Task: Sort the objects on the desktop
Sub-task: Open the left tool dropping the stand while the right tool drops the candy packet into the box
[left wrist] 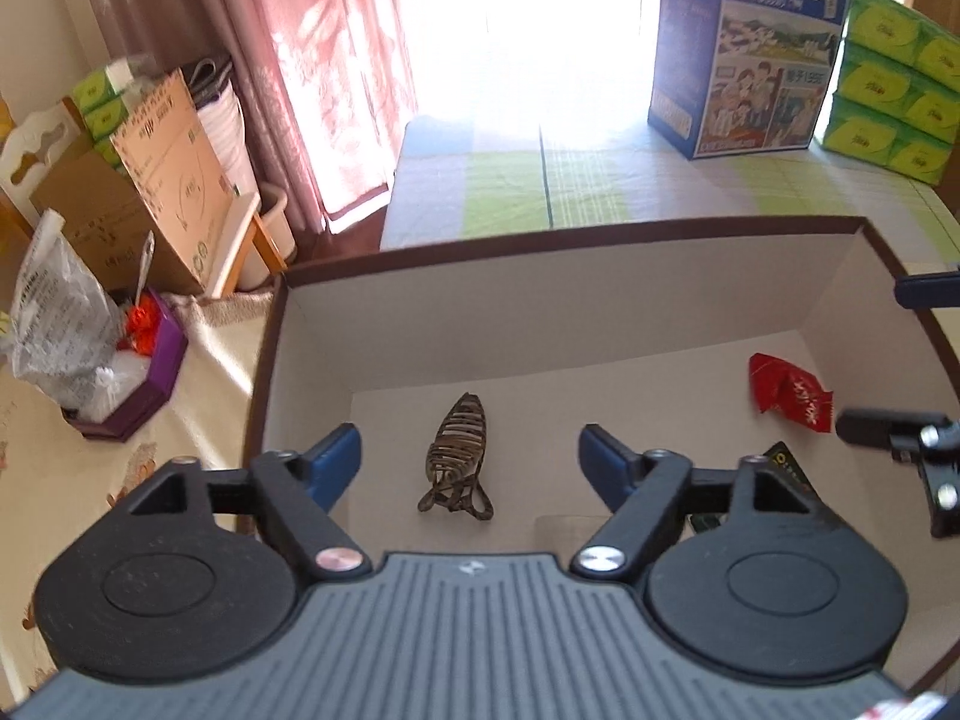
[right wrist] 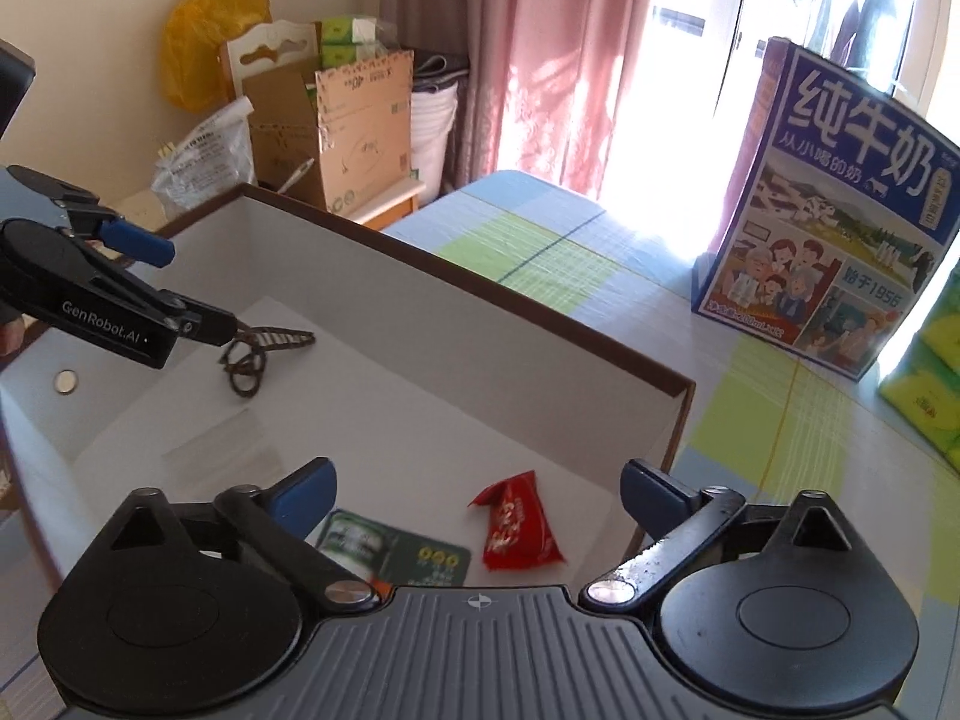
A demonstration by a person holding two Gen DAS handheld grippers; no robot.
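Observation:
A white box with a brown rim [left wrist: 600, 300] [right wrist: 480, 312] stands on the table. On its floor lies a brown woven hair clip [left wrist: 459, 450] [right wrist: 264, 348]. My left gripper [left wrist: 468, 456] hovers above it, open, its blue pads apart and touching nothing. A red snack packet [left wrist: 789, 393] [right wrist: 519, 525] lies at the box's right side beside a dark green card [right wrist: 396, 552] [left wrist: 786, 465]. My right gripper [right wrist: 477, 492] hangs over the packet, open wide, nothing between its fingers. Each gripper shows at the edge of the other's view.
A blue milk carton [left wrist: 750, 48] [right wrist: 840, 210] and green tissue packs [left wrist: 894, 90] stand on the checked tablecloth [left wrist: 510, 180] beyond the box. A purple box [left wrist: 138, 372] and a plastic bag [left wrist: 54, 324] sit left. Cardboard boxes [right wrist: 336, 132] and pink curtains are behind.

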